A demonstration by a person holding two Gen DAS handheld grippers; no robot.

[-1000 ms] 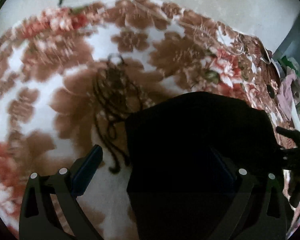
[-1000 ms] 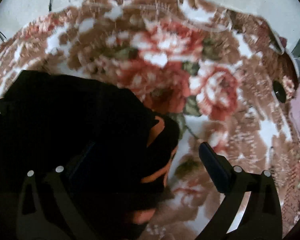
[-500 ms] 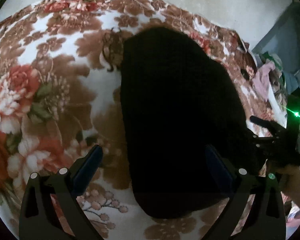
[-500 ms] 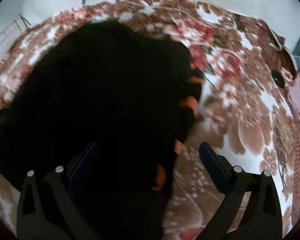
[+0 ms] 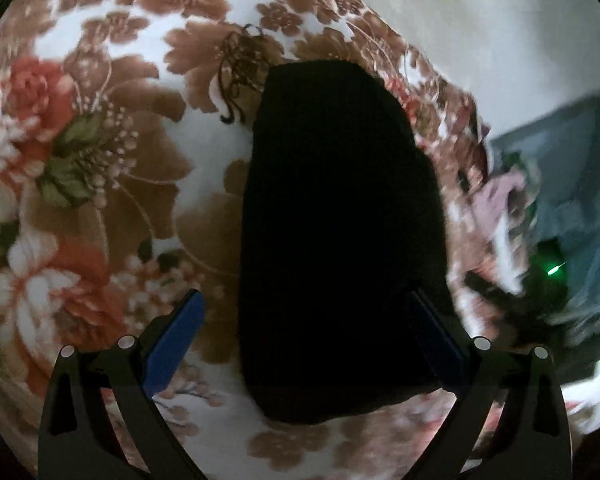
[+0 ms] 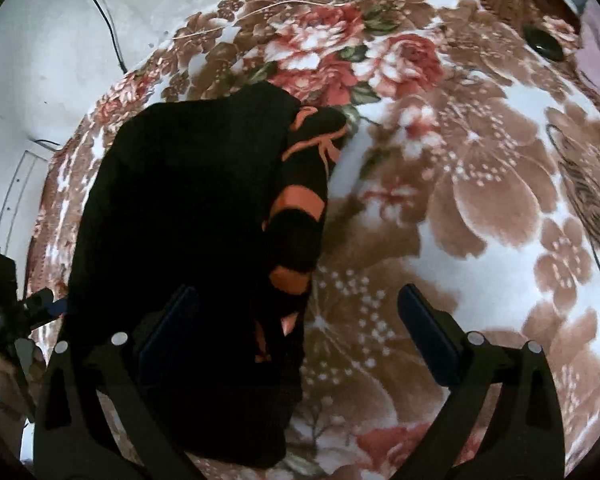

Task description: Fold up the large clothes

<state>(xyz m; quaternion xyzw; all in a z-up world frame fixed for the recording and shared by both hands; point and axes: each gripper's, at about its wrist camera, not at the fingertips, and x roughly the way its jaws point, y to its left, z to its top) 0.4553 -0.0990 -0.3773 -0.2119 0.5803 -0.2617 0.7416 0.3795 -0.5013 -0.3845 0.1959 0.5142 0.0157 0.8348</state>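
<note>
The black garment [image 6: 188, 248] lies folded into a long, narrow bundle on the flowered blanket [image 6: 480, 208], with its orange-patterned edge [image 6: 300, 208] turned toward the right gripper's side. In the left wrist view the same garment [image 5: 340, 240] shows as a dark slab running away from the camera, its near end rounded and lying between the two fingers.

The left gripper [image 5: 306, 344] hangs above the near end with its jaws spread wide and nothing between the pads. The right gripper [image 6: 296, 332] is also wide apart and empty, its left finger over the dark cloth and its right finger over bare blanket.

The fold looks nearly finished, so the step in hand is probably a last halving or a tidy-up of the loose patterned edge. To do it well, each gripper should come down on a corner of the near end, pinching all the layers together rather than the top one alone, since knit cloth like this slides and sags. Both ends should lift level and travel at the same pace, so the bundle doubles over squarely. The patterned side looks lumpy and may spill out if pulled unevenly.

Beyond the blanket, a tangle of dark thread [image 5: 240, 76] lies just beside the garment's far end, a cable [image 6: 108, 28] runs along the pale floor, and a heap of other clothes [image 5: 500, 196] sits blurred at the right.
</note>
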